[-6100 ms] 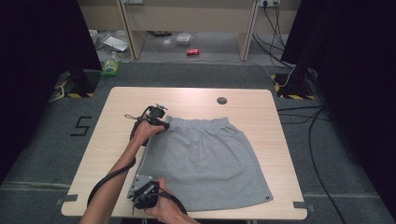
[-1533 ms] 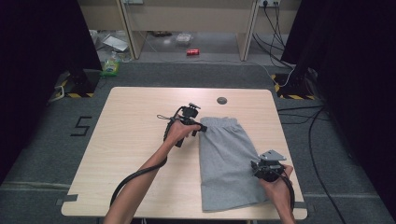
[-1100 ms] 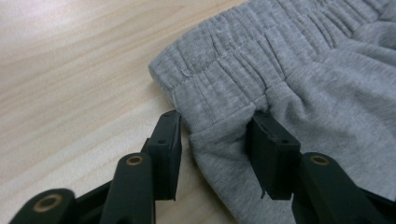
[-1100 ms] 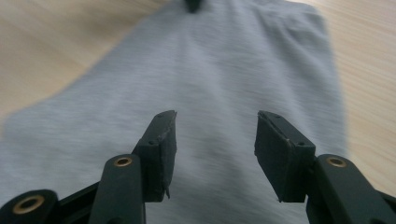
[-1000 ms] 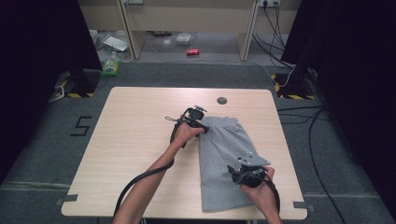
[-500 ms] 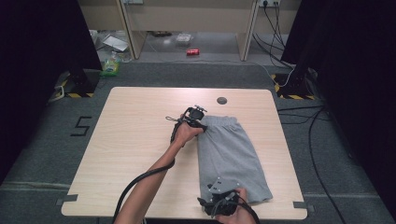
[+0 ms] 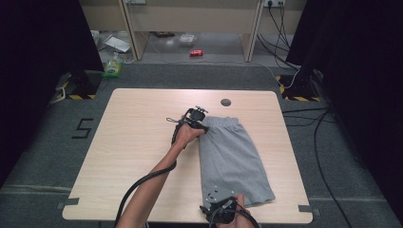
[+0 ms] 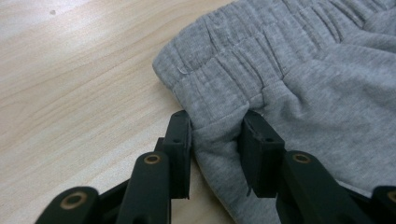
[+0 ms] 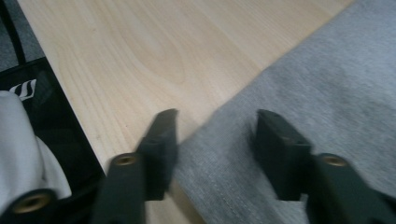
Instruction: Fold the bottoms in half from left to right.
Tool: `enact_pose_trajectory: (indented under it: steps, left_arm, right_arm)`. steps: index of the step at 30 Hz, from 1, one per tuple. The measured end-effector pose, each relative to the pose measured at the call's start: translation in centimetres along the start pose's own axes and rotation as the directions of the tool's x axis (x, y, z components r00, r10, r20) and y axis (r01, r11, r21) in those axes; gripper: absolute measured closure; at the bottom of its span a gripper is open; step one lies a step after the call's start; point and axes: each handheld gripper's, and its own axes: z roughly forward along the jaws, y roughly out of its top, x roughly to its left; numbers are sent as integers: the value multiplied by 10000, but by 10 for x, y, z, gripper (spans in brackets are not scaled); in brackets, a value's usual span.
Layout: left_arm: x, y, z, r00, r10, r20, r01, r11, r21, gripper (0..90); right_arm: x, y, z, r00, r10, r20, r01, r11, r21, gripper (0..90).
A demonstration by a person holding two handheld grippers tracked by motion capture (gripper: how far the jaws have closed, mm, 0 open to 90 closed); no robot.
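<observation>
Pale wooden table (image 7: 133,156) (round dark grommet (image 7: 225,102) near far edge), red can (image 7: 196,52) on floor beyond

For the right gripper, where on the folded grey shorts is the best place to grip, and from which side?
Probably the near left hem corner of the grey shorts, approached from the table's near edge. There the folded fabric edge lies flat between the jaws of the right gripper, thin enough to pinch. The left gripper pinches the waistband end.
</observation>
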Motion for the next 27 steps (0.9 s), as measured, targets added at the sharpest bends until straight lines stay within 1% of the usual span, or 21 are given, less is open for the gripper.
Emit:
enact_pose_trajectory:
  steps: [1, 2, 3, 4, 6, 7, 8, 9, 10, 11, 14, 17, 19, 22, 24, 25, 27]
  left_arm:
    - [0, 0, 0, 10000, 11, 5, -11, 10000, 7, 656]
    - [0, 0, 0, 10000, 14, 10, -14, 10000, 2, 656]
    - [0, 0, 0, 10000, 14, 20, -14, 10000, -4, 656]
    - [1, 0, 0, 10000, 58, 7, -58, 10000, 11, 656]
    - [1, 1, -1, 9991, 368, -221, -365, 9993, 125, 657]
    - [2, 1, -2, 9985, 459, -310, -453, 9988, 174, 658]
    - [4, 0, -3, 9979, 525, -385, -517, 9984, 215, 659]
    - [6, 0, -4, 9977, 549, -409, -540, 9983, 241, 660]
    - [9, -1, -5, 9975, 564, -420, -553, 9981, 264, 660]
    - [13, -2, -6, 9972, 601, -452, -588, 9978, 303, 661]
    - [23, -6, -11, 9969, 543, -572, -520, 9978, 400, 661]
    - [35, -11, -15, 9966, 493, -656, -464, 9979, 453, 663]
    - [43, -14, -19, 9964, 503, -680, -466, 9974, 546, 664]
    - [58, -20, -25, 9968, 502, -620, -460, 9966, 683, 663]
    - [68, -24, -29, 9968, 467, -649, -420, 9965, 719, 663]
    - [73, -26, -31, 9969, 421, -670, -374, 9968, 705, 663]
    - [82, -31, -35, 9972, 353, -653, -307, 9970, 705, 662]
  right_arm:
    - [-1, 0, 0, 10000, -51, 68, 52, 10000, -28, 585]
    - [-1, 1, -1, 9999, 58, 141, -59, 10000, 24, 696]
    - [-1, 1, -1, 9999, 58, 141, -59, 10000, 24, 696]
    - [-2, 2, 1, 9998, -110, 160, 112, 9999, -122, 755]
    - [-1, 3, 3, 9998, -126, 170, 129, 9998, -181, 770]
    - [0, 5, 5, 9999, -104, 74, 105, 9997, -236, 776]
    - [2, 7, 7, 9999, -104, 36, 105, 9996, -265, 780]
    - [6, 14, 14, 9995, -243, -196, 235, 9989, -399, 784]
    - [6, 14, 14, 9995, -243, -196, 235, 9989, -399, 784]
    - [9, 17, 18, 9992, -312, -267, 300, 9985, -448, 784]
    - [16, 31, 32, 9973, -348, -640, 310, 9977, -602, 784]
    - [26, 46, 45, 9940, -770, -780, 718, 9951, -673, 784]
    - [32, 55, 54, 9919, -815, -974, 749, 9947, -702, 784]
    - [39, 67, 65, 9877, -1030, -1178, 937, 9922, -819, 784]
    - [43, 73, 72, 9854, -936, -1424, 818, 9929, -865, 784]
    - [45, 76, 75, 9843, -1033, -1433, 906, 9916, -925, 783]
    - [50, 82, 80, 9834, -903, -1574, 763, 9928, -926, 781]
